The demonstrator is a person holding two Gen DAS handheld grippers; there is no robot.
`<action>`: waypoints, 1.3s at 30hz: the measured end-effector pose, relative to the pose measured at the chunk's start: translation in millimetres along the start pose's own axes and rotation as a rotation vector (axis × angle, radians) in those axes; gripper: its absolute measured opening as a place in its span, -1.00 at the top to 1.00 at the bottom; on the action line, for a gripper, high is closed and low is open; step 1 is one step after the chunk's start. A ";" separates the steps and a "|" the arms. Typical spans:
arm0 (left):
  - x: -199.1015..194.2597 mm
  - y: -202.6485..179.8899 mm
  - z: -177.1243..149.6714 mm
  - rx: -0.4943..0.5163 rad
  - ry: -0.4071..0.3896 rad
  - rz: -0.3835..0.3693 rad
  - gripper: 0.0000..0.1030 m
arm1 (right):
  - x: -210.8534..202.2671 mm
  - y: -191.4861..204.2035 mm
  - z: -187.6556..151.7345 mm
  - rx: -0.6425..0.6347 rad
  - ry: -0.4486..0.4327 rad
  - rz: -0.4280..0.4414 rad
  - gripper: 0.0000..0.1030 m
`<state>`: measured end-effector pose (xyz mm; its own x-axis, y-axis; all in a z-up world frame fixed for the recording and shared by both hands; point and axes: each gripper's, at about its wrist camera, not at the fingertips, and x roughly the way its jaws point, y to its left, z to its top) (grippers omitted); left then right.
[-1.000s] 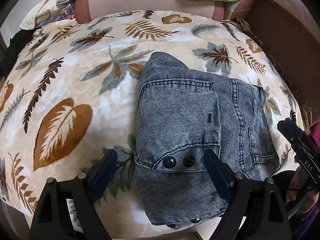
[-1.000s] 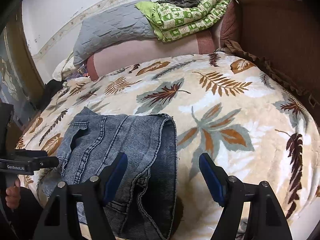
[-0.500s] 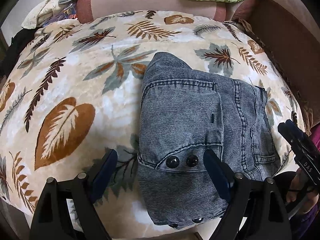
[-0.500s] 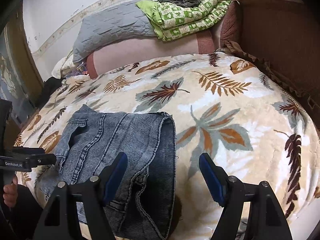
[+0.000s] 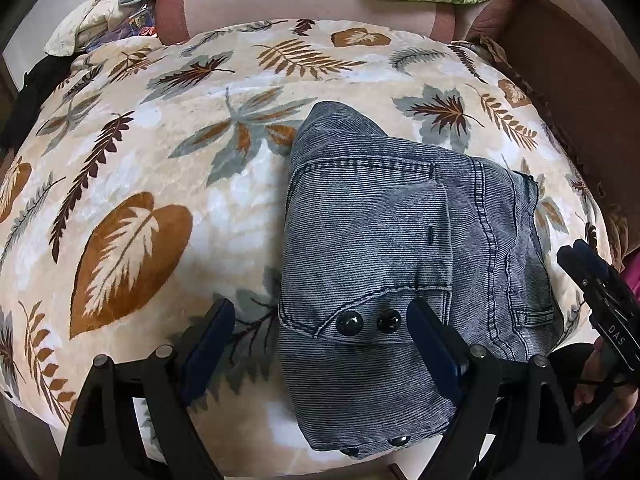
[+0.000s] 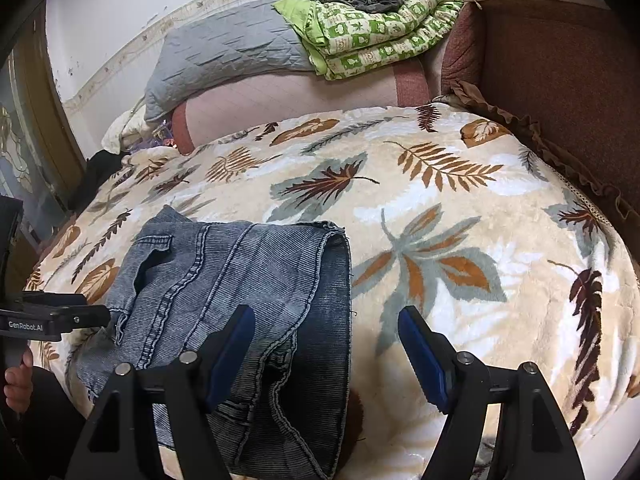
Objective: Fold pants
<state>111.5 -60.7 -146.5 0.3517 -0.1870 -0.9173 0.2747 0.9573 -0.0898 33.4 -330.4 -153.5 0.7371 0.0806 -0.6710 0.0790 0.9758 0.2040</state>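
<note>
The grey-blue denim pants (image 5: pixel 384 264) lie folded into a compact bundle on the leaf-patterned blanket (image 5: pixel 160 184), near the bed's front edge. They also show in the right wrist view (image 6: pixel 248 280). My left gripper (image 5: pixel 320 344) is open and empty, hovering just above the bundle's near end with the two black buttons between its fingers. My right gripper (image 6: pixel 326 354) is open and empty over the bundle's right edge; it shows in the left wrist view (image 5: pixel 596 280) at the far right. The left gripper's body shows in the right wrist view at the far left.
A pink bolster (image 6: pixel 288 100), a grey quilted pillow (image 6: pixel 224 52) and a folded green quilt (image 6: pixel 372 28) lie at the back of the bed. A brown upholstered headboard (image 6: pixel 560 72) stands on the right. The blanket spreads wide to the left and behind the pants.
Both grippers have drawn back slightly toward me and stayed open. The pants have not moved.
</note>
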 end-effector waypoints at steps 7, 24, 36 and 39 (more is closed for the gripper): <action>-2.9 -3.8 0.2 0.009 -0.006 0.006 -0.71 | -0.1 -0.8 -0.2 -0.004 0.002 0.000 -0.50; -7.5 -9.3 0.1 0.024 -0.007 0.013 -0.71 | -1.9 5.1 -2.1 -0.053 -0.002 -0.025 -0.50; -6.4 -7.0 -0.4 0.020 -0.007 0.019 -0.71 | -0.4 13.3 -4.9 -0.093 0.008 -0.044 -0.50; -6.0 -6.1 -0.5 0.018 -0.007 0.018 -0.71 | 0.4 14.7 -5.2 -0.103 0.010 -0.048 -0.50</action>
<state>107.3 -65.3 -140.6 0.3628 -0.1711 -0.9160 0.2845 0.9564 -0.0659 31.3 -315.0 -154.5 0.7274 0.0347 -0.6853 0.0445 0.9942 0.0976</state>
